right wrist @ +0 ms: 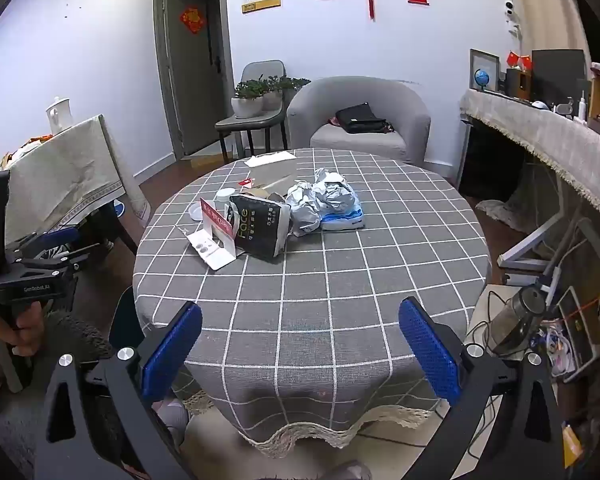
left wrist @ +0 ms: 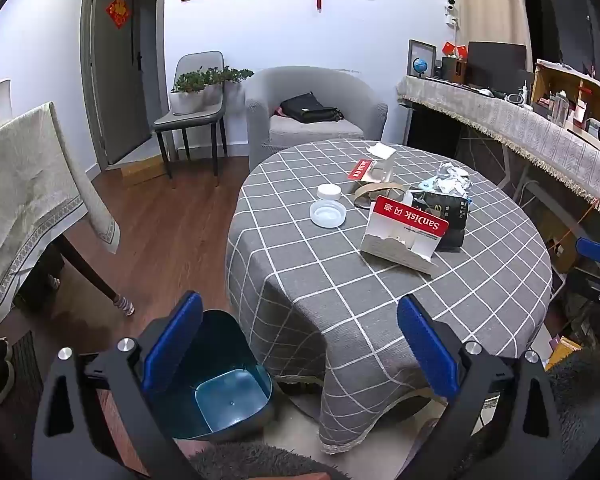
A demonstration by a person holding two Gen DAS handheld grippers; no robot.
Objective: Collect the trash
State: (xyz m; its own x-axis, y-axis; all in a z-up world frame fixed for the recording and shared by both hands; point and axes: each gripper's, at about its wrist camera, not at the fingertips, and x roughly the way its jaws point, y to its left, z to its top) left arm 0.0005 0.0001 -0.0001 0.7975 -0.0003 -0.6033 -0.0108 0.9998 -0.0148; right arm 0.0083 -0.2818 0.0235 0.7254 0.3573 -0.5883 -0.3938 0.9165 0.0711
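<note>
Trash lies on a round table with a grey checked cloth (left wrist: pixel 380 312) (right wrist: pixel 340 280): a red-and-white SanDisk card pack (left wrist: pixel 404 236) (right wrist: pixel 216 236), a black "Face" tissue packet (left wrist: pixel 444 216) (right wrist: pixel 260 226), crumpled silver paper (left wrist: pixel 452 180) (right wrist: pixel 324 200), a white lid and dish (left wrist: pixel 327 210). A blue bin (left wrist: pixel 220 384) stands empty on the floor at the table's left. My left gripper (left wrist: pixel 300 352) is open above the bin and the table's edge. My right gripper (right wrist: pixel 300 356) is open over the near cloth, nothing between its fingers.
A grey armchair (right wrist: pixel 360 120) with a black bag stands behind the table, a chair with potted plants (right wrist: pixel 256 100) beside it. A cloth-covered table (left wrist: pixel 24 192) is at the left, a long cluttered counter (left wrist: pixel 520 120) at the right. Cables and a box (right wrist: pixel 560 328) lie on the floor right.
</note>
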